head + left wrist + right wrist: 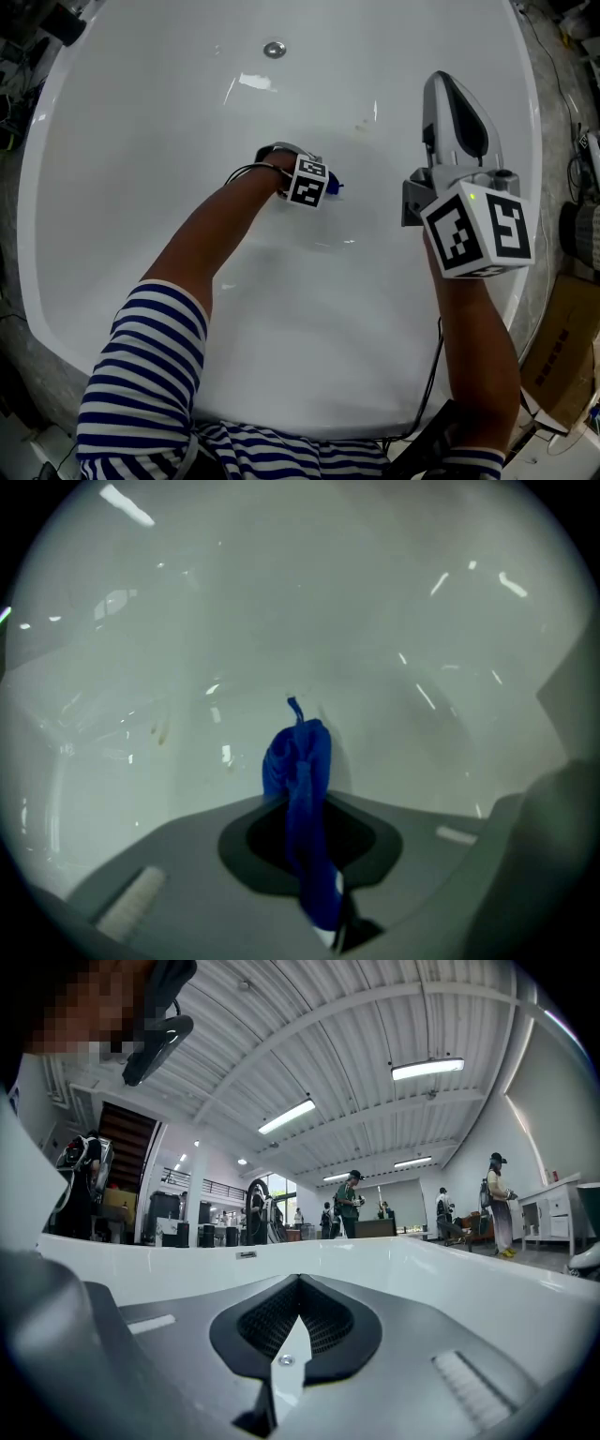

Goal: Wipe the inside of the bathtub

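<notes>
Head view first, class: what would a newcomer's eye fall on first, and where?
The big white bathtub fills the head view, with its drain near the top. Down inside it, near the middle, the left gripper is shut on a bright blue cloth. The right gripper, shut and empty, is held nearer the camera at the right.

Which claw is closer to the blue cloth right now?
Left. The left claw is shut on the blue cloth, down inside the bathtub. The right claw is shut on nothing, raised near the tub's right side.
</notes>
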A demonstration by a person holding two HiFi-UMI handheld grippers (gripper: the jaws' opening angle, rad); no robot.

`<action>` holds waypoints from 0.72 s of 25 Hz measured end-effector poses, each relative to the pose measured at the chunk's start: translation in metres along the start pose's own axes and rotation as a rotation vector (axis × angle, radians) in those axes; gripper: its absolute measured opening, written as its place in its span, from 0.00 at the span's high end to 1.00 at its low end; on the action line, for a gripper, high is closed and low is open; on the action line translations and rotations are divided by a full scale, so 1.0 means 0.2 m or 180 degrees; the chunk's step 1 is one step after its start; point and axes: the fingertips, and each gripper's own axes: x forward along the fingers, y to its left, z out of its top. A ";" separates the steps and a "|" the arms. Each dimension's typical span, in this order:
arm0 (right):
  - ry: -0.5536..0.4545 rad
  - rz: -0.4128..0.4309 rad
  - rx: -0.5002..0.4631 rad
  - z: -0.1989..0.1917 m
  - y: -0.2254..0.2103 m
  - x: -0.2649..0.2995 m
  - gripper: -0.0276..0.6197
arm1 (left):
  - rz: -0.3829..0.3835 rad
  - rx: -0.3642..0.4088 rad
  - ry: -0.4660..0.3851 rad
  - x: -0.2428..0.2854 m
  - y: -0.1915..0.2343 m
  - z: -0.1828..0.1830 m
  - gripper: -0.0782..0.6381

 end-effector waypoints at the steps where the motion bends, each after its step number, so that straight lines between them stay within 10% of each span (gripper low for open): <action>1: -0.0004 0.0000 -0.0005 0.00 0.00 0.00 0.96 | -0.0030 -0.0005 -0.0002 0.00 -0.03 0.01 0.83; 18: -0.0236 -0.0227 -0.0022 0.12 -0.13 -0.05 0.96 | -0.0650 -0.0071 -0.0162 -0.01 -0.58 0.16 0.83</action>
